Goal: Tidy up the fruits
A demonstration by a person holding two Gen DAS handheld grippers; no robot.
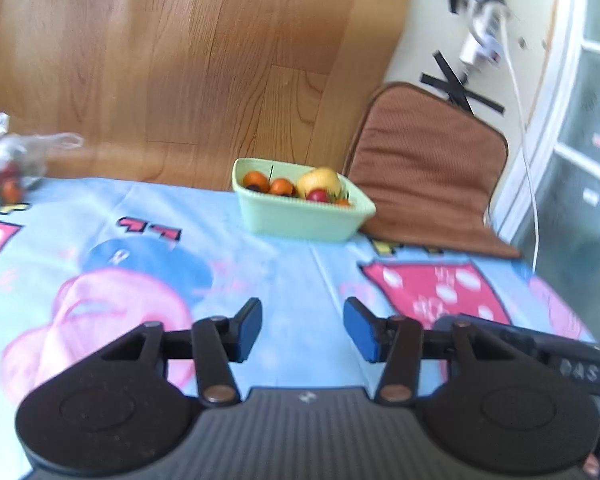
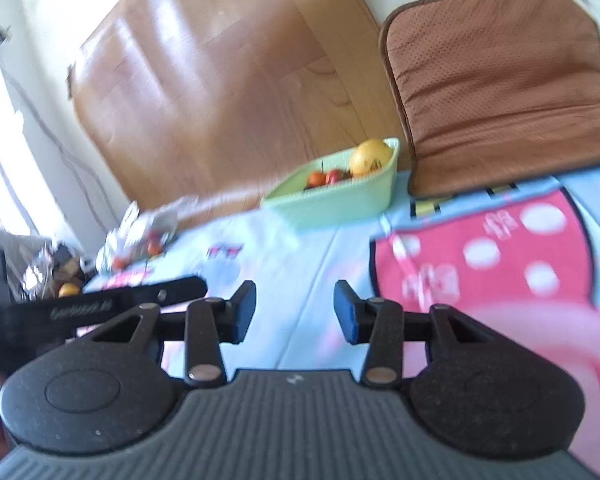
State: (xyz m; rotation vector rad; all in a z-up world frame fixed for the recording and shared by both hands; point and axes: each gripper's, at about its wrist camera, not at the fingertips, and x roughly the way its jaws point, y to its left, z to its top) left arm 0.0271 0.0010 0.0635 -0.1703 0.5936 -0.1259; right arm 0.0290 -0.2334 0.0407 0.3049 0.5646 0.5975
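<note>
- Cartoon-print tablecloth [image 1: 284,264], green basket [image 1: 300,220] of fruit at far edge, plastic bag [image 1: 16,160] far left.
- Left gripper [image 1: 302,330], right gripper [image 2: 295,311]: jaws apart, empty.
- Reach bag fruit, grip gently, avoid crushing.

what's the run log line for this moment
left gripper open, empty | right gripper open, empty | green basket holds fruit | plastic bag holds fruit

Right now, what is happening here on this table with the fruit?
A person holds two grippers over the table, and both are empty. The left gripper and the right gripper are open and touch nothing. Ahead of them, the green basket already holds a yellow fruit and small red and orange ones. A plastic bag with more fruit lies at the far left.
</note>
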